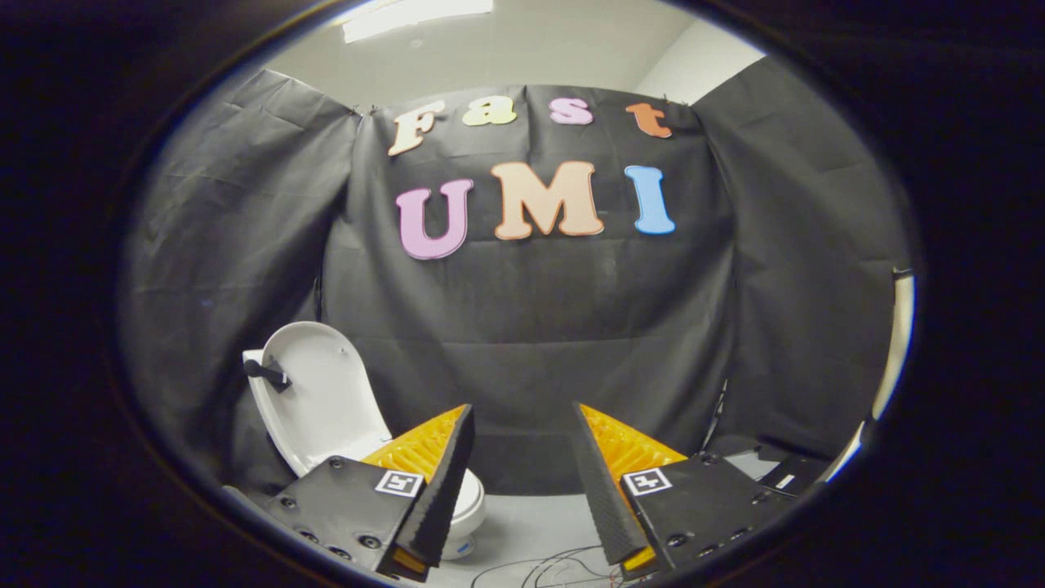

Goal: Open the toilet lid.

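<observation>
A white toilet stands on the floor beyond and to the left of my left finger, which hides most of its bowl. Its white lid stands raised, nearly upright, leaning back toward the black cloth wall. A small dark tab sticks out from the lid's upper left edge. My gripper is open, its two fingers spread wide with nothing between them. It is apart from the toilet, to the right of the lid and nearer to me.
Black cloth walls close the booth behind and on both sides. Thin cables lie on the pale floor between my fingers. Dark flat items rest on the floor at the right, near a white upright edge.
</observation>
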`<state>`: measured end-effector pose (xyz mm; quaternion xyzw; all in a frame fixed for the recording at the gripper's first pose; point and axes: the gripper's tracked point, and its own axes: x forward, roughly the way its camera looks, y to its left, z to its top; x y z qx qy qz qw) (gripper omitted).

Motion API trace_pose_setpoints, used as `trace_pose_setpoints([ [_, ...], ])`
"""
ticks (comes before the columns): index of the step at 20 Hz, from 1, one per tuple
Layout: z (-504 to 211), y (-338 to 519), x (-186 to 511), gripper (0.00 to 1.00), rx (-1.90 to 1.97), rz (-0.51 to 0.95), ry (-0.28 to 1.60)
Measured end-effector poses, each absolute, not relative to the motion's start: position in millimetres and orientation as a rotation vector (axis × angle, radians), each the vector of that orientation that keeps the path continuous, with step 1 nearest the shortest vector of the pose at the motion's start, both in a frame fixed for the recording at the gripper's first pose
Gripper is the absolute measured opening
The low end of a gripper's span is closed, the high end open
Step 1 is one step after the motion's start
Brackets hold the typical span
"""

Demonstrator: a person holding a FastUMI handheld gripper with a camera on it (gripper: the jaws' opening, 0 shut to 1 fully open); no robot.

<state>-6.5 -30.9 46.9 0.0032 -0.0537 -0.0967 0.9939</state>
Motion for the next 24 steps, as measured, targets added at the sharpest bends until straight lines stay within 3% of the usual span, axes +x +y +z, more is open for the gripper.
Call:
trace_pose_setpoints([
  [8,52,-11,3,0.74,0.036,-0.073,-0.158],
  [24,30,-2,43,0.74,0.081,0.017,-0.104],
])
